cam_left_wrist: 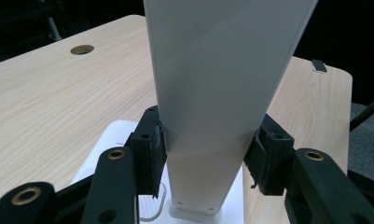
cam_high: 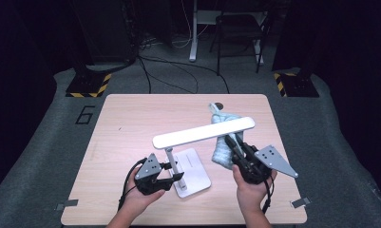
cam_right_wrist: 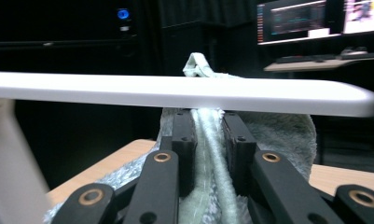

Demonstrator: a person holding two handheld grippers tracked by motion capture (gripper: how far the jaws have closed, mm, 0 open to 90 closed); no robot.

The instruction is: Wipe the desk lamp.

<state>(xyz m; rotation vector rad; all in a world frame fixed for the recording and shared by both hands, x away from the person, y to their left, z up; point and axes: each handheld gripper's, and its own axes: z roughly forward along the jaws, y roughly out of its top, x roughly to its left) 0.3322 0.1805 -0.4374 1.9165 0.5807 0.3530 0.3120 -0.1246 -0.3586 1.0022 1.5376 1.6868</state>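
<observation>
The lamp head (cam_high: 203, 133) hides part of the cloth (cam_high: 222, 154) beneath it.

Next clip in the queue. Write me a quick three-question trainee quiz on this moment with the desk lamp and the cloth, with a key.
1. True or false: the left gripper has its jaws closed around the upright arm of the white desk lamp.
2. What does the right gripper hold? A) the lamp's base B) a fluffy grey cloth C) nothing
3. In the high view, on which side of the lamp's base does the cloth sit, and does it reach under the lamp's light bar?

Key
1. True: both pads press on the arm, above the base.
2. B: its jaws pinch a ridge of the cloth.
3. On the right of the base; yes, the bar crosses over the cloth.
</observation>
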